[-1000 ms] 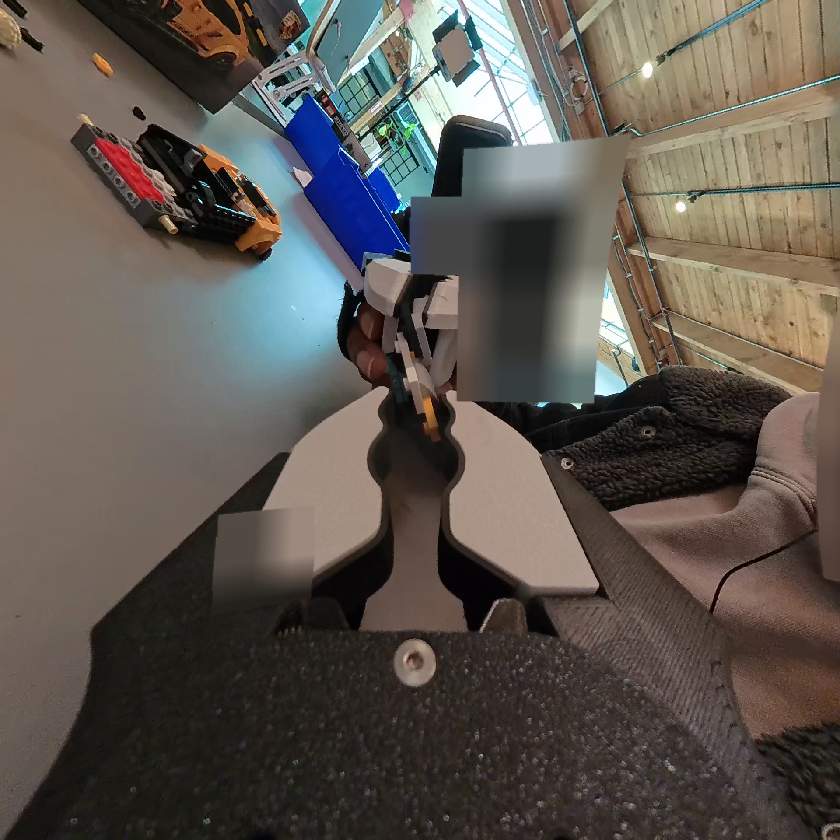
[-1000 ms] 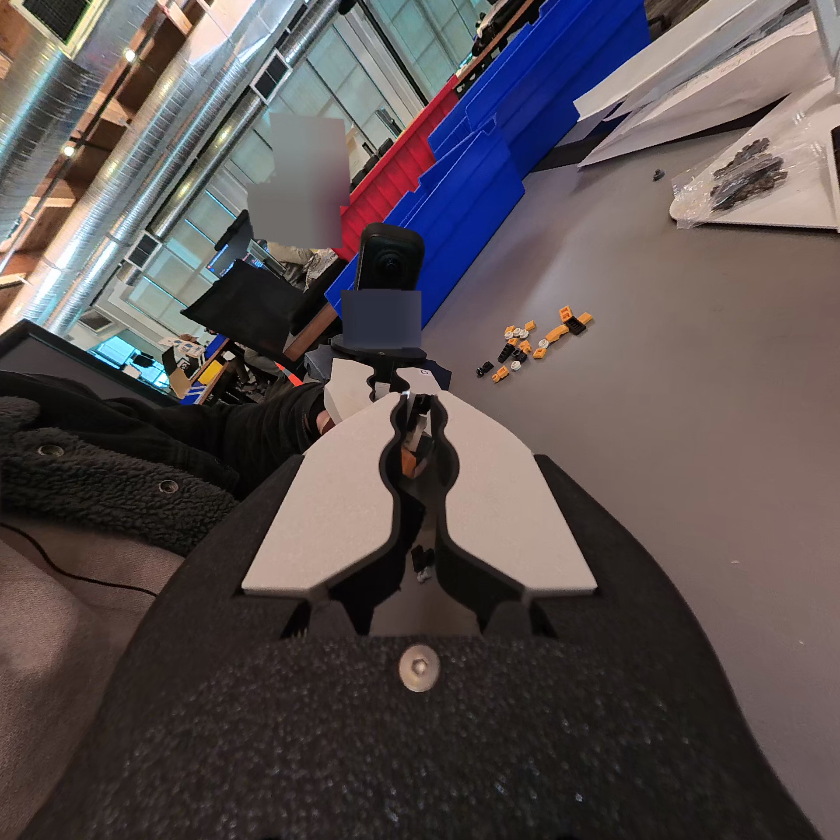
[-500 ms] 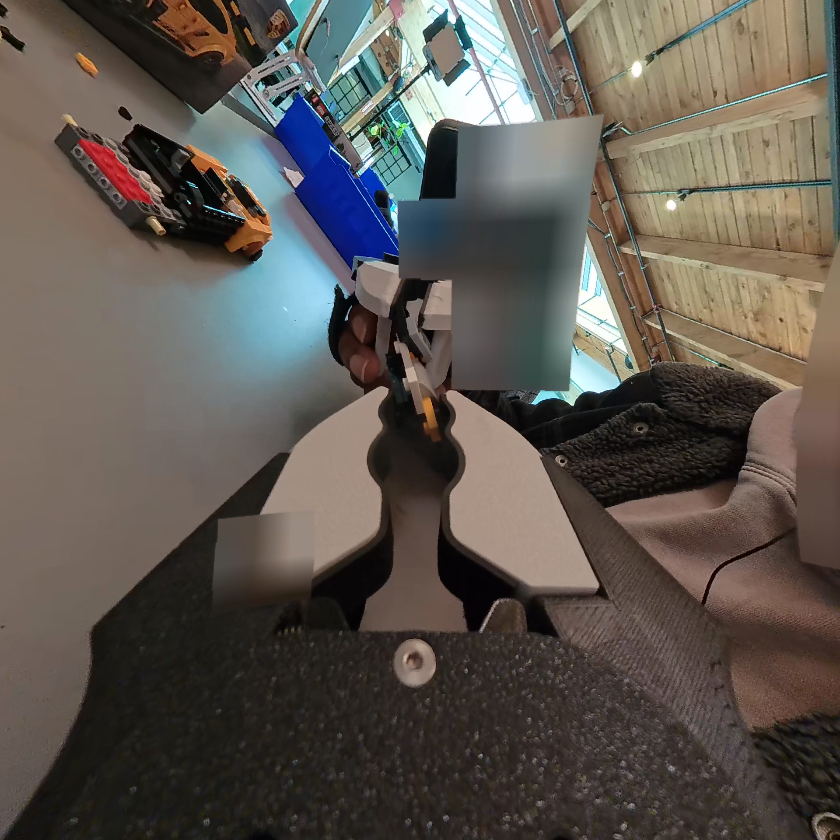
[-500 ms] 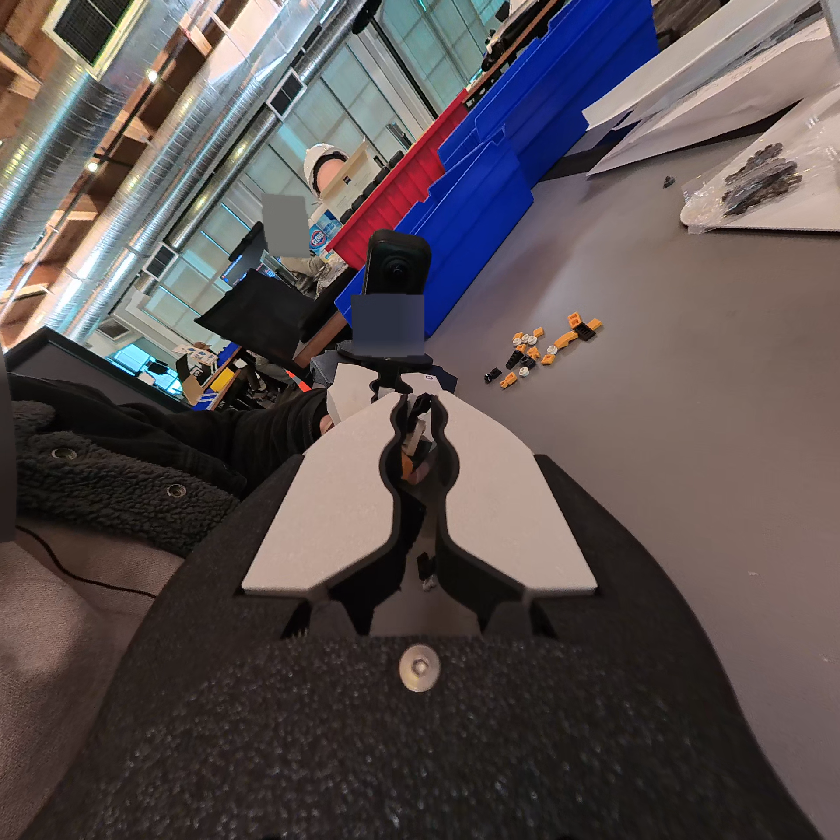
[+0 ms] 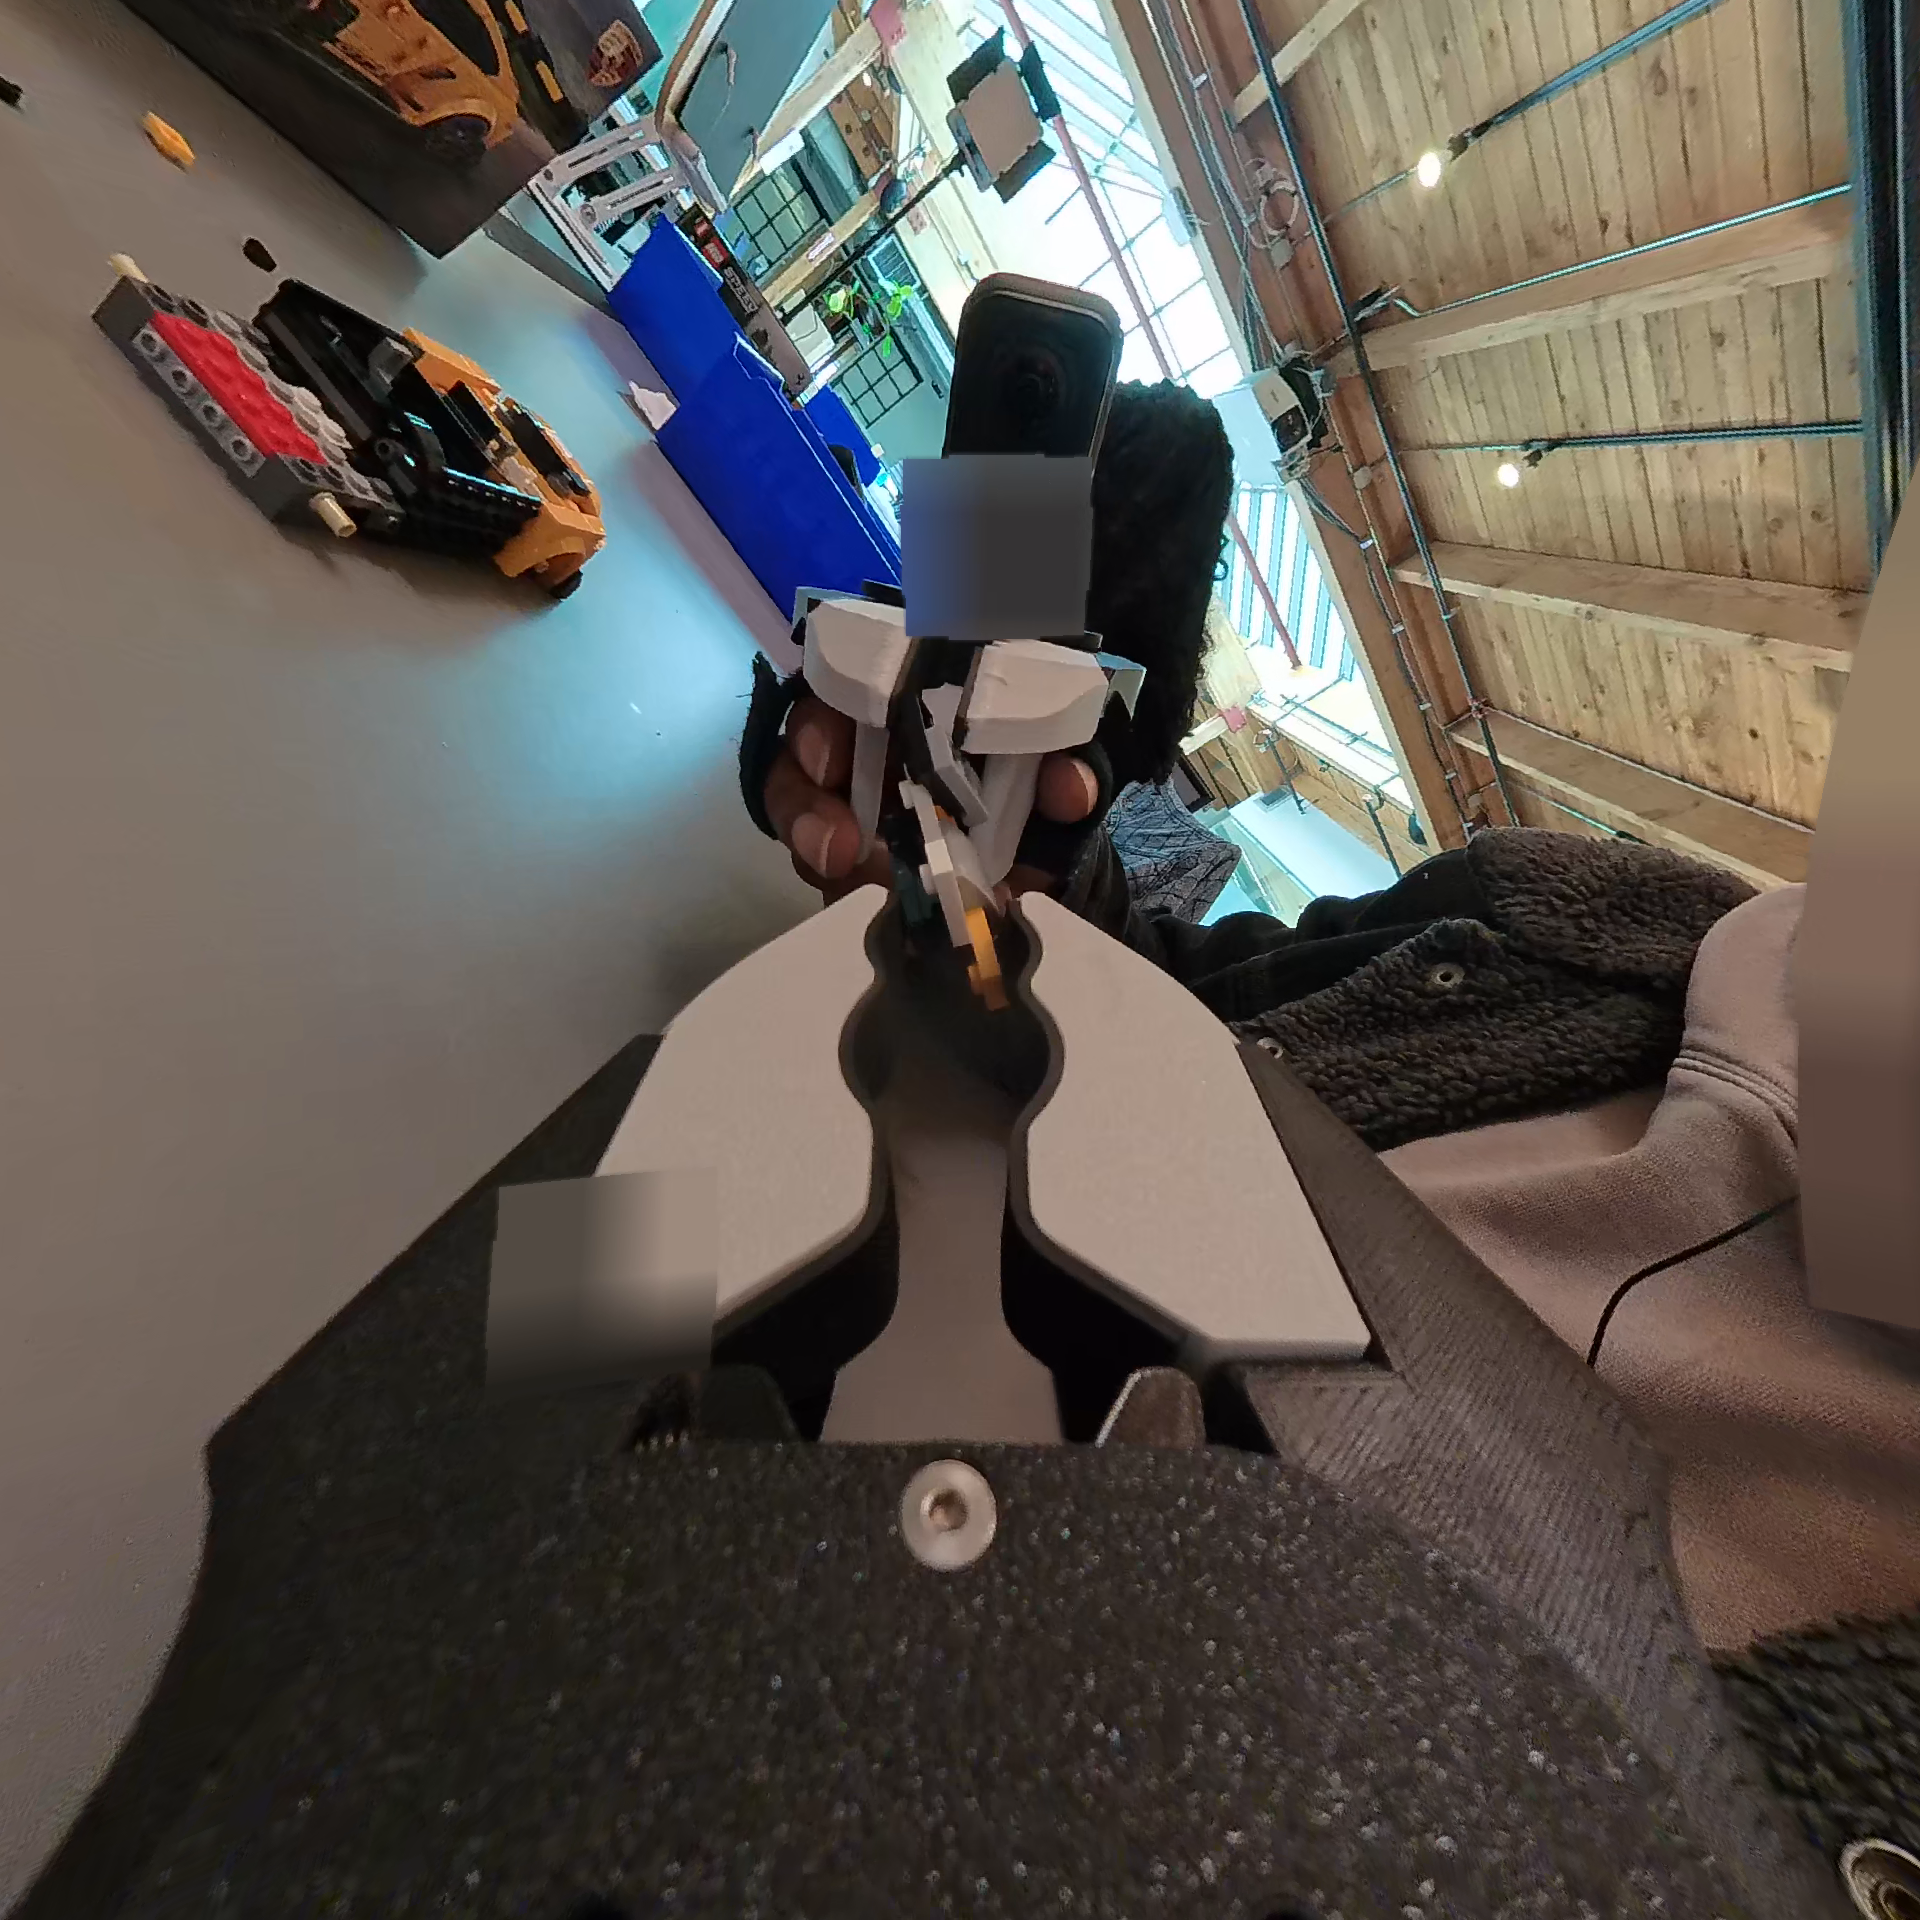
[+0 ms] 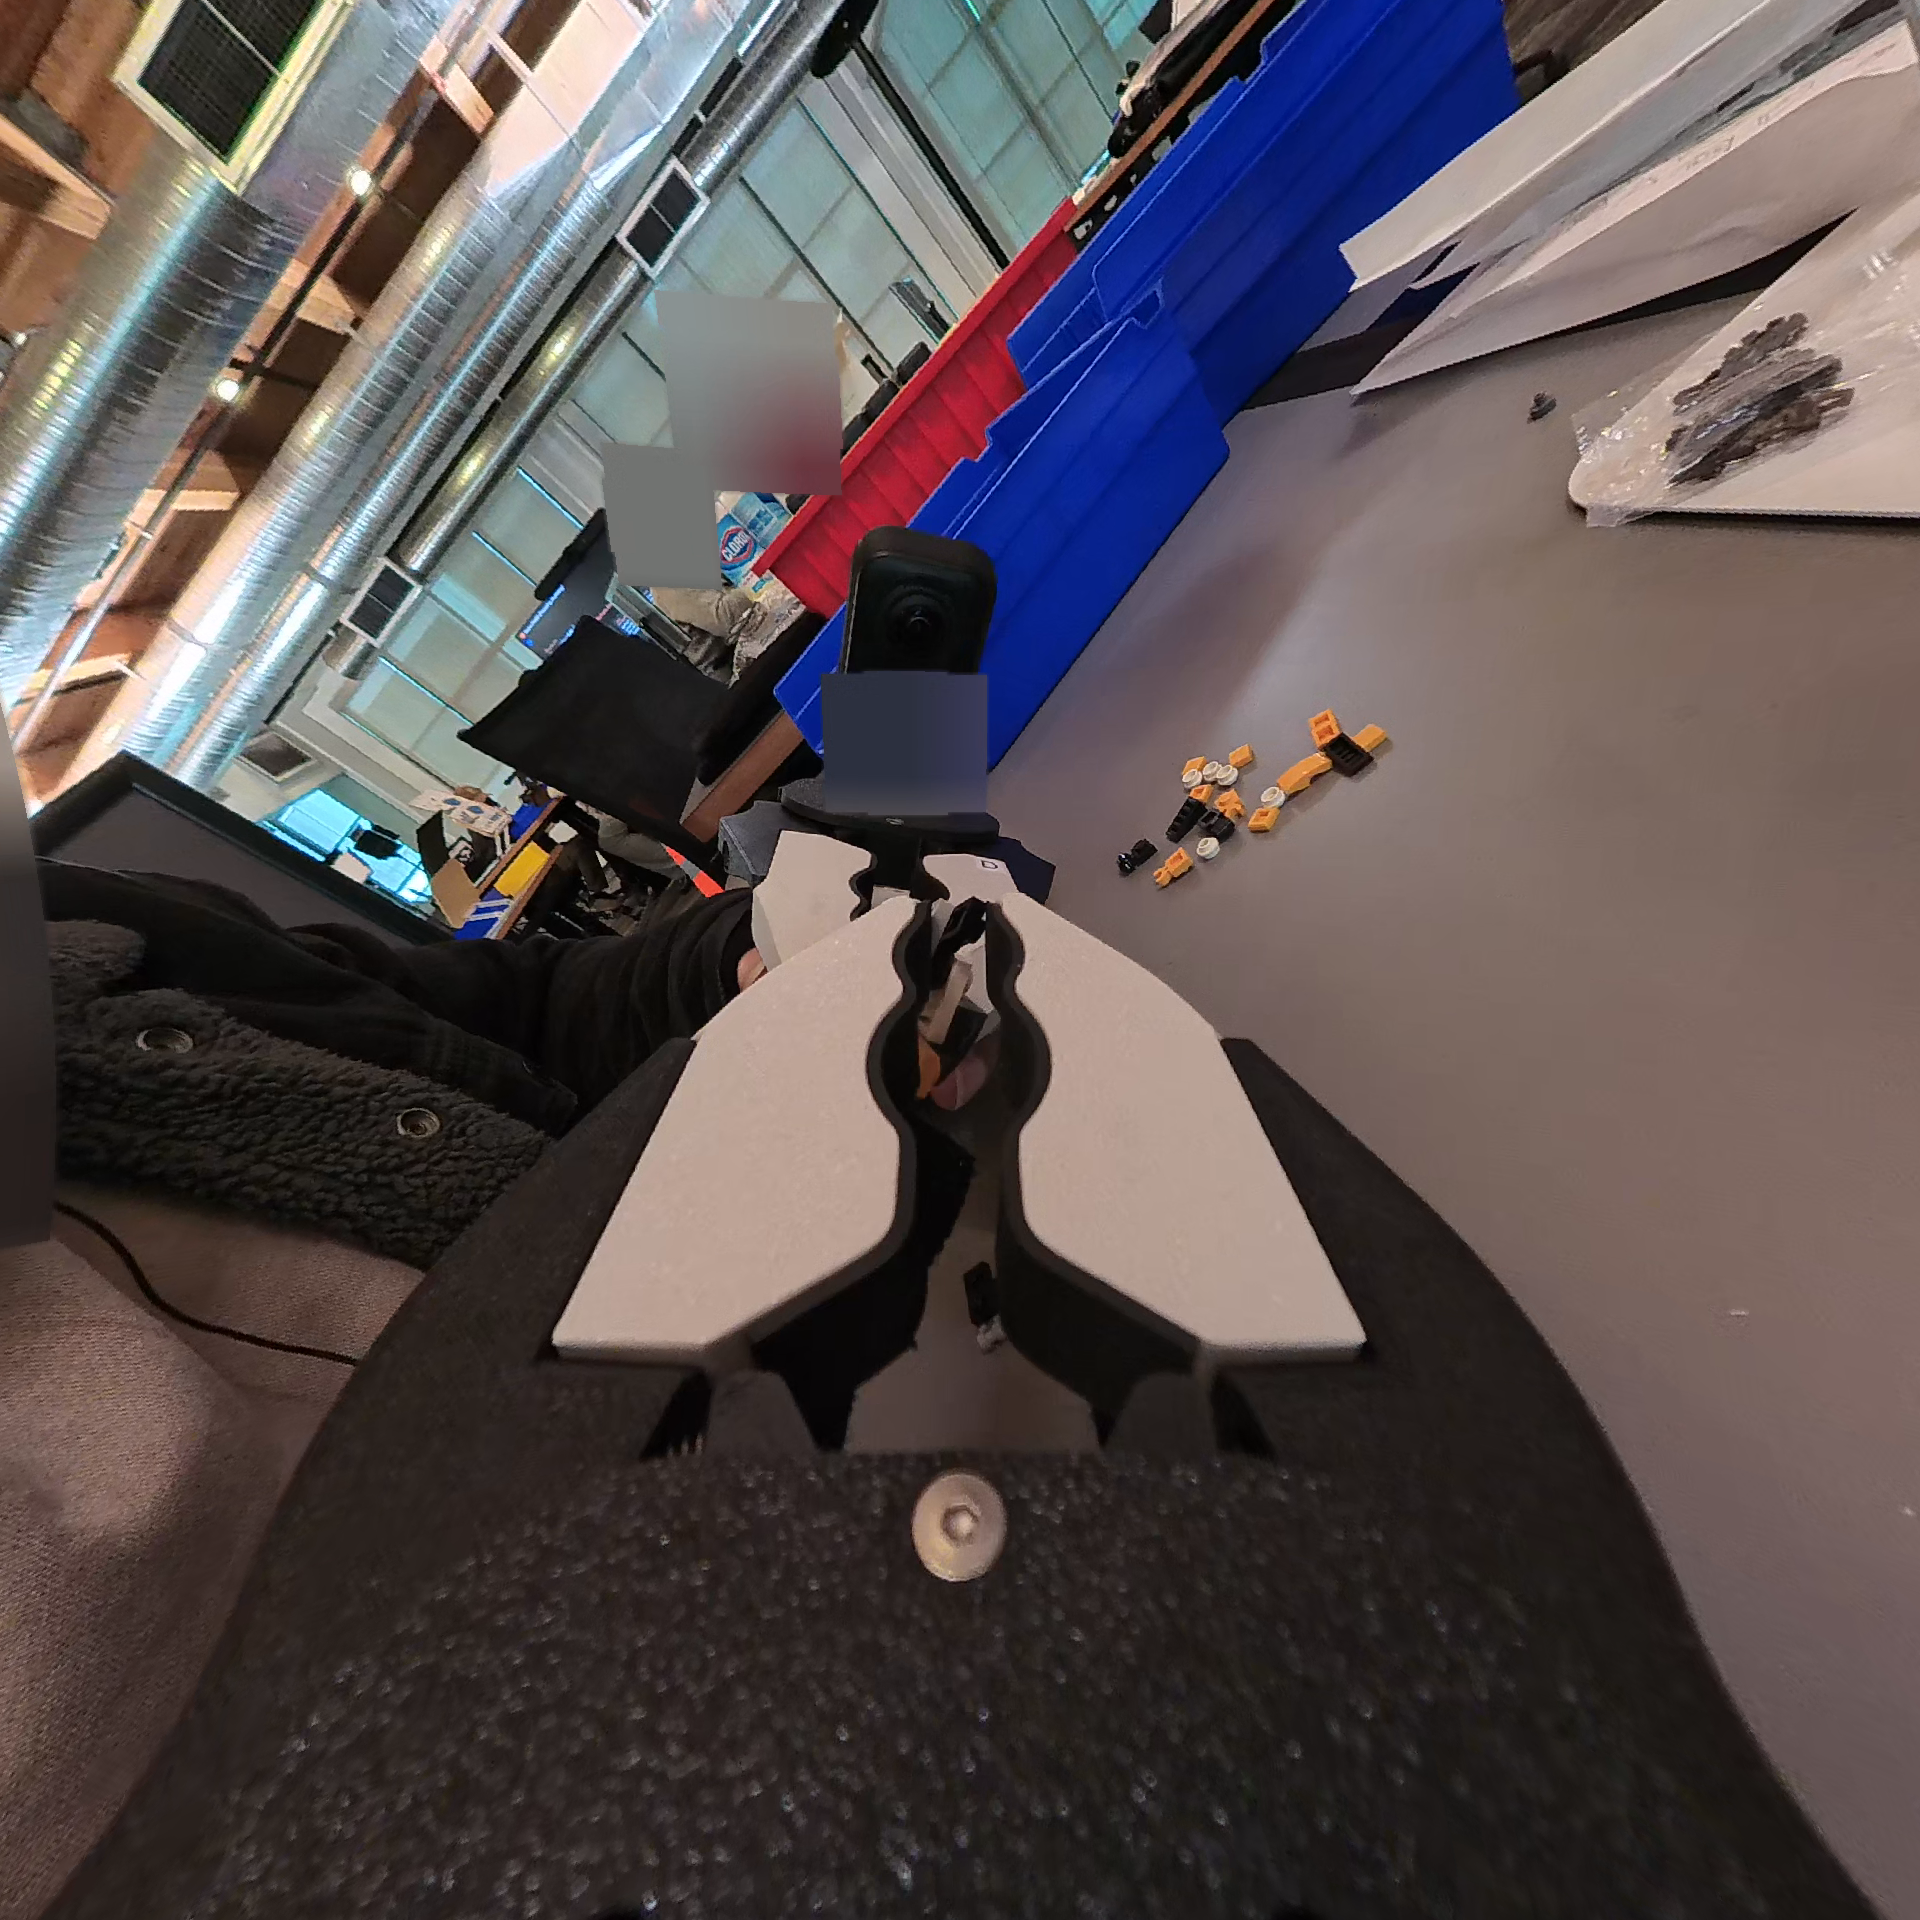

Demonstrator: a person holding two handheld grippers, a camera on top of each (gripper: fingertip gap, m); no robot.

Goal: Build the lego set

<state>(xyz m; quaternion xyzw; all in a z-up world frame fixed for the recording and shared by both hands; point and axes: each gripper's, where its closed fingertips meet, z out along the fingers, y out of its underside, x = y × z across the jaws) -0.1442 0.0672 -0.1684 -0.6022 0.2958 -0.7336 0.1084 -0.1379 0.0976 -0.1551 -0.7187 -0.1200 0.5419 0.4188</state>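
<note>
Both grippers are raised above the grey table and face each other tip to tip. My left gripper [image 5: 951, 906] is shut on a small white, black, teal and orange lego assembly [image 5: 948, 871]. The right gripper's white fingers [image 5: 1003, 698] and the hand holding it show just behind the assembly. In the right wrist view my right gripper [image 6: 951, 920] is shut on the same assembly [image 6: 948, 1000], with the left gripper's white fingers [image 6: 805, 883] just beyond. A partly built orange and black lego car [image 5: 343, 436] with a red plate sits on the table at the far left.
Several loose orange, black and white pieces [image 6: 1252, 779] lie on the table to the right. A clear bag of black pieces [image 6: 1756, 405] rests on white sheets at the far right. Blue bins [image 6: 1101, 488] line the table's far edge. The set's box [image 5: 416, 73] stands behind the car. Both grippers' tips are close together, under 4 cm apart.
Both grippers stay shut on the small assembly between them. The views have tilted slightly; the grip and the distance between the grippers look unchanged.
</note>
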